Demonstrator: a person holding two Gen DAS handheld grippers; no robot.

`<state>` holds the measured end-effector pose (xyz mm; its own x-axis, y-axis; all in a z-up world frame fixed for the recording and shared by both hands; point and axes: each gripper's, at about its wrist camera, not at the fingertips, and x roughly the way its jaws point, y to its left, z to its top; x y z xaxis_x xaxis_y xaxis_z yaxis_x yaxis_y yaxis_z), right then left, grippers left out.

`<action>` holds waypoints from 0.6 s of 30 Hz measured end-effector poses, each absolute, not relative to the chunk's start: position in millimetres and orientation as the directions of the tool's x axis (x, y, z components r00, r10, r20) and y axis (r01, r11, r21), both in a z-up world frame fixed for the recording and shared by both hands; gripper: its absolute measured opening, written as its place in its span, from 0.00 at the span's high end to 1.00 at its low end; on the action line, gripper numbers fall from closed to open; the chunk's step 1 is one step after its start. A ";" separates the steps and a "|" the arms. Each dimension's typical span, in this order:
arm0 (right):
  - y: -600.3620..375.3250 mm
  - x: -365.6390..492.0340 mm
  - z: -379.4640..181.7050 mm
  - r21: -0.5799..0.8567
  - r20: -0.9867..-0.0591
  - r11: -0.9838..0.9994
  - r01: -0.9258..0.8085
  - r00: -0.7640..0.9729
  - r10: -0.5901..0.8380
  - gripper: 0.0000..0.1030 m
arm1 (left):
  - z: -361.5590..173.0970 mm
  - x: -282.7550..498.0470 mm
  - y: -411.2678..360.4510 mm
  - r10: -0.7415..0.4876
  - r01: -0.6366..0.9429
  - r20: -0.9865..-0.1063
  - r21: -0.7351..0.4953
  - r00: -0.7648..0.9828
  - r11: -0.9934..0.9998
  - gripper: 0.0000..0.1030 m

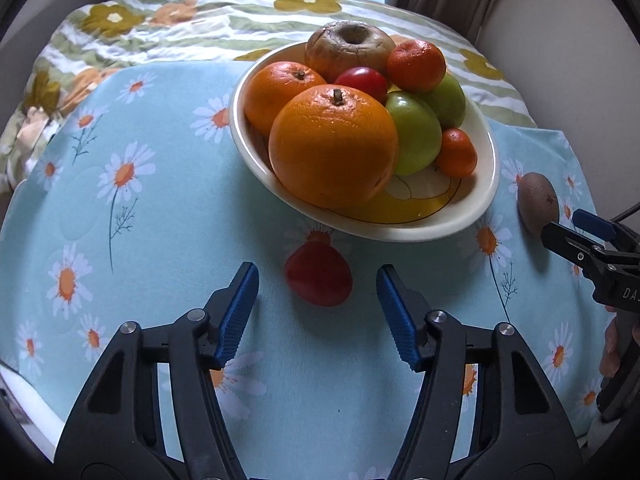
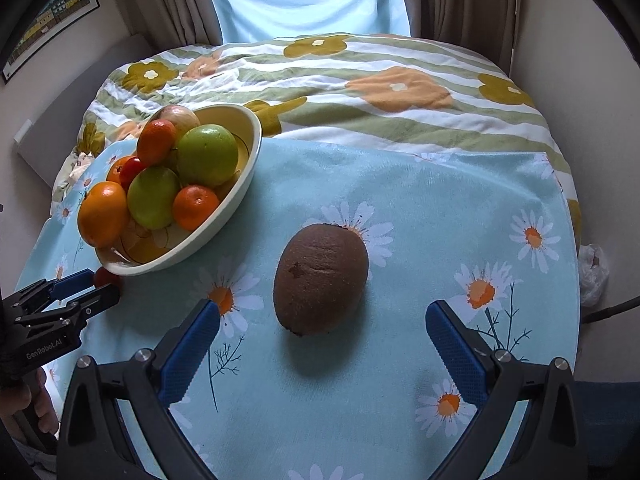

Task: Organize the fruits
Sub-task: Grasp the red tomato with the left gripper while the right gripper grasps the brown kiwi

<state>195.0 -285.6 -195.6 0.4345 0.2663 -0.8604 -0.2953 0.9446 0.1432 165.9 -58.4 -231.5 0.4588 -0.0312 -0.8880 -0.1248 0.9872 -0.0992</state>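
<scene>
Straddling the red fruit [image 1: 319,275] just off the bowl [image 1: 472,216] rim, left gripper [image 1: 317,286] open, pads clear; right gripper [image 2: 322,322] open around the kiwi [image 2: 320,278], whose long axis runs fore-aft between its jaws

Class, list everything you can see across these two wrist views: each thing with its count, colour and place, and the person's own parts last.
bowl: one, cream with yellow inside, on the daisy cloth.
oranges: two large, orange, front and left in the bowl.
mandarins: two small, deep orange, at the bowl's right side.
green apples: two, in the bowl.
small red fruit: one, mid-bowl.
brownish apple: one, at the bowl's back.
red tomato: one, on the cloth before the bowl.
kiwi: one, brown, on the cloth right of the bowl.
daisy cloth: one, light blue.
quilt: one, green-striped, floral, behind.
left gripper: open, astride the tomato.
right gripper: open, astride the kiwi.
</scene>
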 end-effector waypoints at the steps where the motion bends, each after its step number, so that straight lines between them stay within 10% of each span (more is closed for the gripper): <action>1: -284.4 195.7 -197.1 0.140 -0.861 0.944 -0.299 0.433 0.265 0.00 | -233.0 166.3 -58.8 -0.030 -0.123 -0.888 -0.097 0.458 0.988 0.43; 18: -275.5 200.3 -210.0 0.103 -0.867 0.946 -0.308 0.438 0.237 0.10 | -234.8 161.3 -63.9 0.004 -0.103 -0.884 -0.050 0.467 0.993 0.62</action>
